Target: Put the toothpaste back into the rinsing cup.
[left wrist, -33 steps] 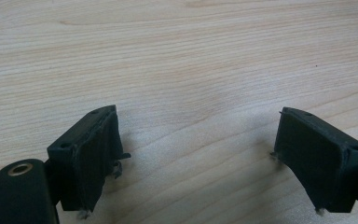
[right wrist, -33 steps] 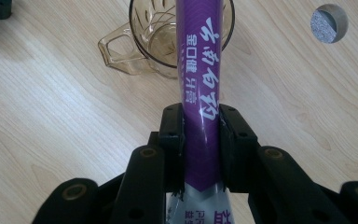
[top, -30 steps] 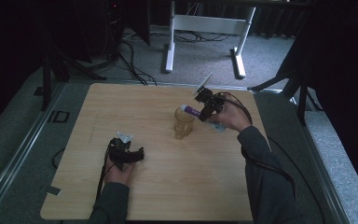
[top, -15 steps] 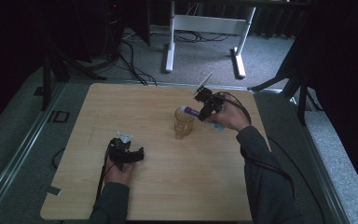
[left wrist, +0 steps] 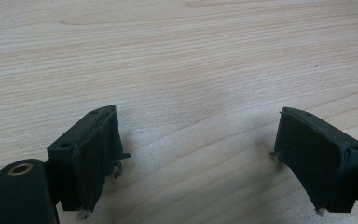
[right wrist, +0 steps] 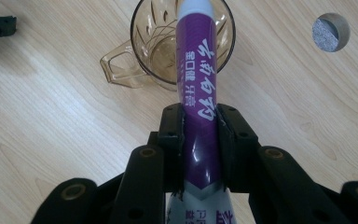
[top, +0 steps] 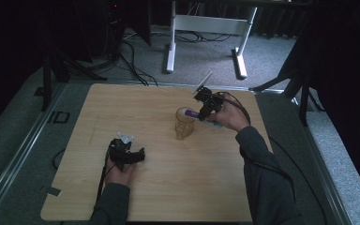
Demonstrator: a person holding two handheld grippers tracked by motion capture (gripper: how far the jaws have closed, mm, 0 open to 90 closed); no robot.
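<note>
1. The right gripper (right wrist: 200, 116) is clamped on the purple tube (right wrist: 198, 88), both jaws pressing its flanks, cap end pointing out over the mouth of the amber glass mug (right wrist: 168, 42). From the high view the tube (top: 191, 113) sits right above the mug's rim (top: 184, 123).
2. Risk one, as I judge it: the tube's cap looks close to the rim. Come down off-centre and it could knock the rim and tip the mug, which stands free on the table (top: 159, 187).
3. Risk two: the grip is on a soft tube body. Squeeze harder and it may buckle or slide in the pads; let go too high and it could bounce off the mug rather than drop in.
4. Risk three: the mug's handle juts out sideways from the mug, on its left in the right gripper view. A sweep across that side could snag it.
5. The left gripper (left wrist: 196, 154) is spread wide and holding nothing, resting low over bare wood, well apart from the mug on its near-left side (top: 127, 154). It is not steadying the mug, so nothing would stop a slide.
6. Count: one tube, one mug, two grippers, one round hole (right wrist: 331, 31) in the tabletop near the mug.
</note>
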